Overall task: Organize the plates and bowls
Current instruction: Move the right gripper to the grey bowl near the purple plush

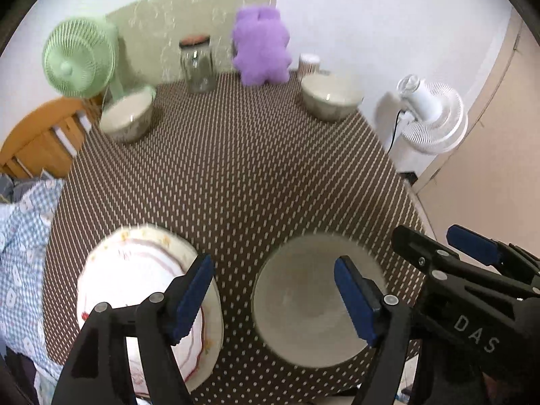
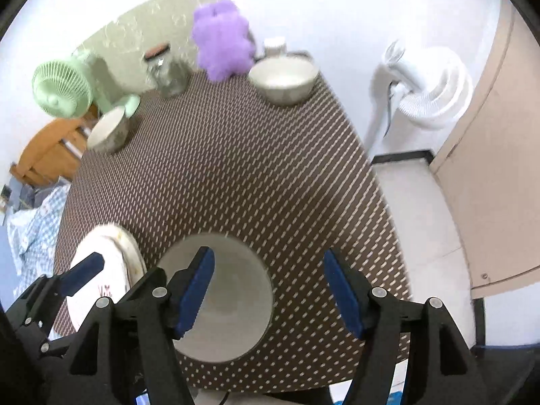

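A flowered plate (image 1: 135, 270) lies at the near left of the table, and a plain pale bowl (image 1: 303, 310) stands beside it on the right. Two more bowls stand at the back, one left (image 1: 126, 118) and one right (image 1: 330, 96). My left gripper (image 1: 273, 260) hovers open above the gap between plate and near bowl, holding nothing. In the right wrist view my right gripper (image 2: 268, 253) hangs open over the right rim of the near bowl (image 2: 233, 303), also holding nothing. The plate (image 2: 114, 239) shows at its left under a left gripper finger (image 2: 84, 270).
Along the back of the brown dotted table mat (image 1: 236, 168) stand a green fan (image 1: 77, 64), a glass jar (image 1: 197, 64), a purple plush toy (image 1: 261, 47) and a cup (image 1: 308, 62). A white fan (image 1: 428, 114) stands off the right edge, and a wooden chair (image 1: 40, 138) and checked cloth (image 1: 23, 236) are at the left.
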`<state>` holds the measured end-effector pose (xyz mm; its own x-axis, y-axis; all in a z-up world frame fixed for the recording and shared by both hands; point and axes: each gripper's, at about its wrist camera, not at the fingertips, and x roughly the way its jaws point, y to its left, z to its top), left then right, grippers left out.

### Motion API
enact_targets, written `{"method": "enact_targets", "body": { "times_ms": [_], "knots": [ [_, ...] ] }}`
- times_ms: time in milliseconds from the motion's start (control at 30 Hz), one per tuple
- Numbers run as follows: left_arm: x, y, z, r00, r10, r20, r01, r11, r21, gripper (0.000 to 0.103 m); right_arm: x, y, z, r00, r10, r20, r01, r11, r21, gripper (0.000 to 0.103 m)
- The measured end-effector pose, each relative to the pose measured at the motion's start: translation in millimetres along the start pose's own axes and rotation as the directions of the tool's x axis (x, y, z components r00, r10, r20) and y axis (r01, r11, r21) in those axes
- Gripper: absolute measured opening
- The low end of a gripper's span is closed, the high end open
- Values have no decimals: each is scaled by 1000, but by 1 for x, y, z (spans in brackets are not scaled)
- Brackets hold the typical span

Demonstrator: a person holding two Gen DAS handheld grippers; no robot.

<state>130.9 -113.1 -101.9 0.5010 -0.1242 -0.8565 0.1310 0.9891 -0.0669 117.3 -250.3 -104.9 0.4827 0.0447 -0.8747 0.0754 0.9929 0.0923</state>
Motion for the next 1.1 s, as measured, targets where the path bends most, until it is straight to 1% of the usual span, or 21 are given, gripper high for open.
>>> {"method": "enact_targets", "body": {
  "times_ms": [67,167,267,400,500,633,733,867,900,967,1000,1100],
  "knots": [
    [-8,-5,12,1000,3,20,-3,1000,7,76,-10,-3,10,999,-8,33,8,1000,3,71],
    [-13,-13,23,999,20,30,-20,1000,9,79,-20,-7,23,998,-6,65,6,1000,-8,71],
    [-14,-22,36,997,40,61,-41,999,10,80,-23,-12,37,996,-5,89,7,1000,-21,71],
    [-7,-31,55,997,46,67,-46,999,-3,80,-19,-23,59,995,8,102,-4,999,-39,71],
    [7,-40,78,996,60,63,-59,998,-9,80,-9,-30,80,995,8,96,-1,998,-67,71],
    [27,-49,103,996,62,59,-60,998,-33,80,10,-43,114,997,27,77,-19,995,-95,70],
    [42,-57,125,995,81,61,-78,996,-48,80,24,-52,137,996,25,84,-15,993,-115,70],
    [65,-70,154,992,108,60,-104,993,-56,80,47,-63,169,995,48,84,-37,991,-128,70],
    [71,-73,161,992,112,55,-109,993,-56,78,55,-67,178,995,55,80,-44,990,-131,70],
    [84,-77,173,995,95,37,-92,994,-59,74,67,-72,192,995,62,72,-52,990,-131,70],
    [91,-78,179,996,87,36,-84,994,-69,74,72,-74,198,995,70,68,-61,990,-131,70],
    [107,-81,194,993,111,41,-107,990,-86,74,87,-76,218,994,83,67,-74,988,-136,65]
  ]
}}
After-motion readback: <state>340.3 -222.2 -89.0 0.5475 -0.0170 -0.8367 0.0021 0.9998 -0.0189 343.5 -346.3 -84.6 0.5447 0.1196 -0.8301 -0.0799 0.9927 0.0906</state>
